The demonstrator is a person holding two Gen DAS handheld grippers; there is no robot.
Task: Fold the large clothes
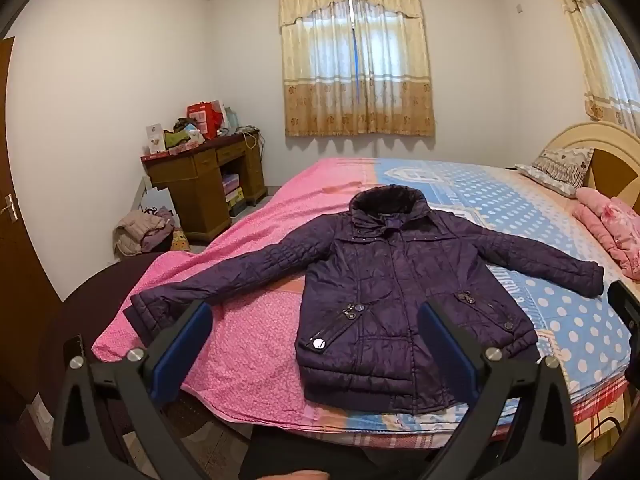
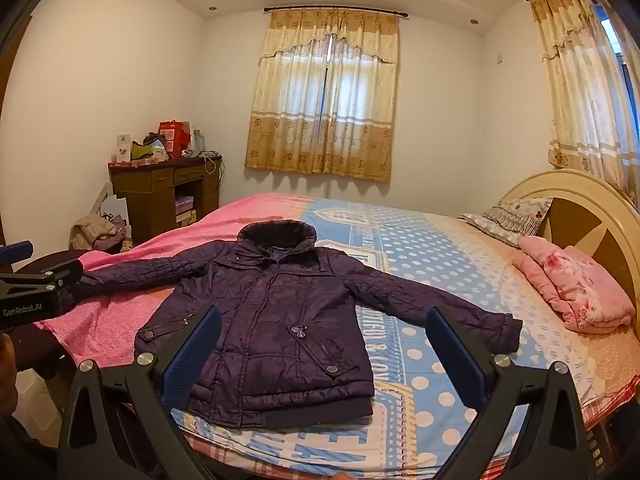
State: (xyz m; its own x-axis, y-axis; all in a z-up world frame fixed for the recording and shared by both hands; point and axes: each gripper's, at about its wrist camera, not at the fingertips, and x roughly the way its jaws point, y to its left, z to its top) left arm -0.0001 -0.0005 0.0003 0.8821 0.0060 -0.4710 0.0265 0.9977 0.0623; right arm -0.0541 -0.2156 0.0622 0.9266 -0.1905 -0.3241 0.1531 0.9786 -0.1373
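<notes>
Both my grippers hang in the air at the near edge of the bed [image 1: 560,312], clear of the fabric. Left gripper [image 1: 316,340]: jaws spread wide, blue pads [image 1: 182,354] bare, nothing between them. Right gripper [image 2: 324,344]: same, fully released, pads [image 2: 456,354] apart and gripping nothing. The purple quilted jacket [image 1: 400,280] lies flat and front-up on the bedspread, hem toward me, dark collar [image 1: 388,200] toward the far window, both sleeves stretched out to the sides. One sleeve cuff [image 1: 150,308] rests on the pink half of the cover just beyond my left gripper's finger; the other cuff [image 2: 504,332] lies on the blue polka-dot half, just past my right gripper's finger. From the right wrist view I see the left gripper's body [image 2: 28,292] at the frame edge, near the sleeve end on the pink side. Folded pink blanket [image 2: 576,284] sits by the headboard, well apart from the jacket, with a patterned pillow [image 2: 512,212] behind it. Wooden desk [image 1: 204,184] stands in the far corner, cluttered on top; curtains [image 1: 356,68] drawn.
</notes>
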